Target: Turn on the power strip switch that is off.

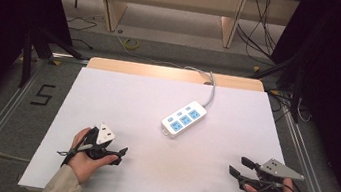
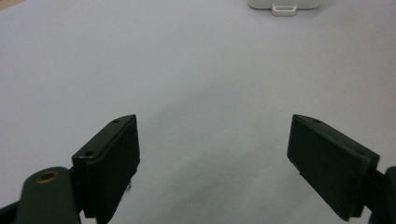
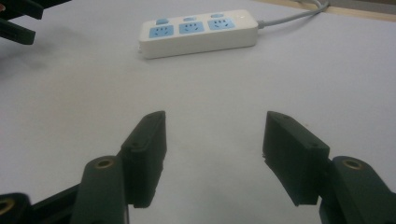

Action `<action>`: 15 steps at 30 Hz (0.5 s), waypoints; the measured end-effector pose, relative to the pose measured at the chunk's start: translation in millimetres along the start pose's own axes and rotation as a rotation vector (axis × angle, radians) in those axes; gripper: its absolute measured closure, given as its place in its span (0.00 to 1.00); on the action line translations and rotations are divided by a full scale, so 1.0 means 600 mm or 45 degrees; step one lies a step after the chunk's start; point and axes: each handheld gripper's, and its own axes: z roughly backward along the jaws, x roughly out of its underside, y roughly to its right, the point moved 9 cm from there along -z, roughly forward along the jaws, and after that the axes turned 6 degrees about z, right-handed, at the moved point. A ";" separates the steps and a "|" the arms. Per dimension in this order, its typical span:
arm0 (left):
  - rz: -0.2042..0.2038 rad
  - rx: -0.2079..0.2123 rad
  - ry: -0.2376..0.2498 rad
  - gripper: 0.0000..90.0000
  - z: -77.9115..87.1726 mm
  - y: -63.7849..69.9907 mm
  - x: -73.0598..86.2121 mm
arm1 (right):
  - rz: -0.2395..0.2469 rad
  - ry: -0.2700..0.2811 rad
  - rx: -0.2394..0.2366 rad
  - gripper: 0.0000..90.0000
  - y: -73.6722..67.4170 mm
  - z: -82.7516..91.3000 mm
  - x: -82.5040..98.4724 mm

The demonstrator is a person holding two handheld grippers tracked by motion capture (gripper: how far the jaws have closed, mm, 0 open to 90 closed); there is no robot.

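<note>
On the white tabletop [image 1: 107, 97] a power strip [image 1: 184, 118] lies mid-table, well apart from both tools. Left tool [image 1: 117, 154] and right tool [image 1: 240, 167] gape wide, empty. Its trailing cord [image 1: 212, 89] could drag or snag if the strip is lifted.

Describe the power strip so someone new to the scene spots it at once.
Start from the white table. Just right of its middle, toward the far edge, lies the power strip, set at a slant, well ahead of both grippers. It is a white bar with three blue sockets and a grey cord running off the table's far edge.
</note>
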 end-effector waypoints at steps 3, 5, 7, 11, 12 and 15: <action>0.007 0.001 0.004 0.19 0.001 0.000 0.000 | 0.000 -0.019 -0.006 0.49 -0.003 0.000 0.001; 0.005 0.000 0.001 0.19 0.001 0.000 0.001 | 0.006 -0.024 -0.005 0.52 -0.004 0.000 0.000; 0.003 -0.002 -0.006 0.19 0.001 0.000 0.002 | 0.022 -0.037 0.001 0.58 -0.004 0.000 -0.001; 0.008 -0.003 -0.001 0.19 0.001 0.001 0.001 | 0.060 -0.063 0.009 0.72 -0.006 0.002 -0.003; 0.009 -0.004 -0.001 0.19 0.001 0.000 0.001 | 0.067 -0.066 0.010 0.76 -0.006 0.002 -0.004; 0.009 -0.006 -0.002 0.19 0.001 -0.001 0.001 | 0.091 -0.080 0.015 0.84 -0.004 0.001 -0.007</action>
